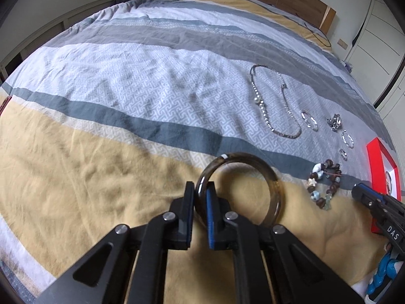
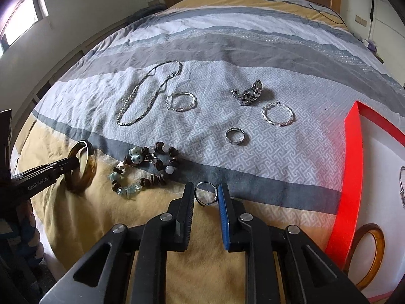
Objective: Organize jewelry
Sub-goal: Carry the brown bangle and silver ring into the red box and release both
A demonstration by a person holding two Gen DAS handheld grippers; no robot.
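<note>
Left gripper (image 1: 201, 190): narrow, pads clamped on the band of one brown bangle (image 1: 248, 156), with the bangle standing on edge on the yellow stripe of the bedspread (image 1: 126, 76). Same grip seen from the right wrist view, at the left edge.

Right gripper (image 2: 206, 190): narrow too, closed around one small silver ring (image 2: 206, 183), a pad against each side of it. Ring low at the border between the yellow stripe and the dark grey stripe, just right of the beaded bracelet (image 2: 144, 169).

Counted on the bedspread, right wrist view:
- One beaded bracelet, brown and pale beads with a blue-white charm, between the two grippers.
- One necklace (image 2: 149, 93), laid in a long loop, far left.
- Two twisted silver hoops, one (image 2: 181, 102) just beside the necklace, the other (image 2: 277, 114) well to the right.
- One tangled silver piece (image 2: 249, 92) between the hoops and a little farther back; kind not clear.
- One plain ring band (image 2: 236, 136) lying flat, nearer than the hoops.

So two finger rings in all: one gripped, one loose.

At the right: one red tray (image 2: 351, 164) with a white inside. In it, one amber bangle (image 2: 379, 240), flat, near the close corner. Two bangles altogether, then. Also one silver item (image 2: 402, 187) at the picture's edge, cut off, kind not clear.
</note>
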